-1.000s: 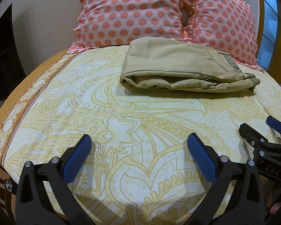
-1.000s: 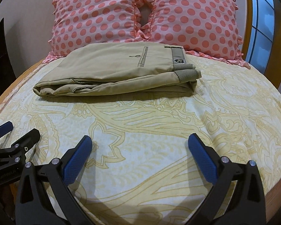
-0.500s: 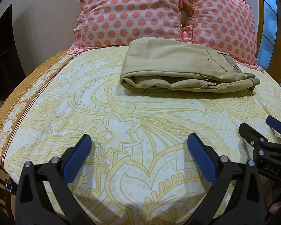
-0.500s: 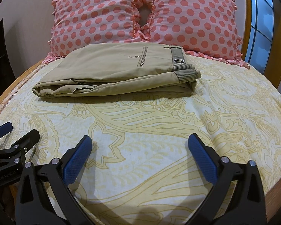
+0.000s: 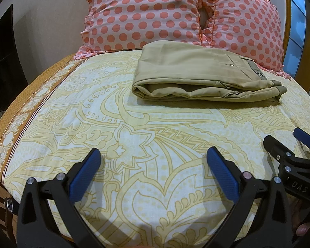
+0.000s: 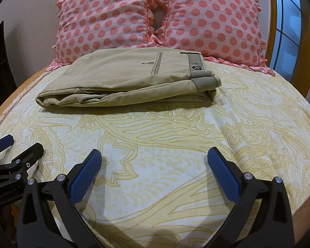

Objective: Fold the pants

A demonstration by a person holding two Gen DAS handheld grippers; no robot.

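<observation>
Khaki pants lie folded in a flat stack on the bed, near the pillows; they also show in the right wrist view, waistband to the right. My left gripper is open and empty, low over the sheet well in front of the pants. My right gripper is open and empty too, beside the left one. The right gripper shows at the right edge of the left wrist view, and the left gripper at the left edge of the right wrist view.
Two pink polka-dot pillows lean at the head of the bed behind the pants. The yellow patterned bedsheet covers the bed. A wooden headboard and a window stand at the right; a dark panel at the left.
</observation>
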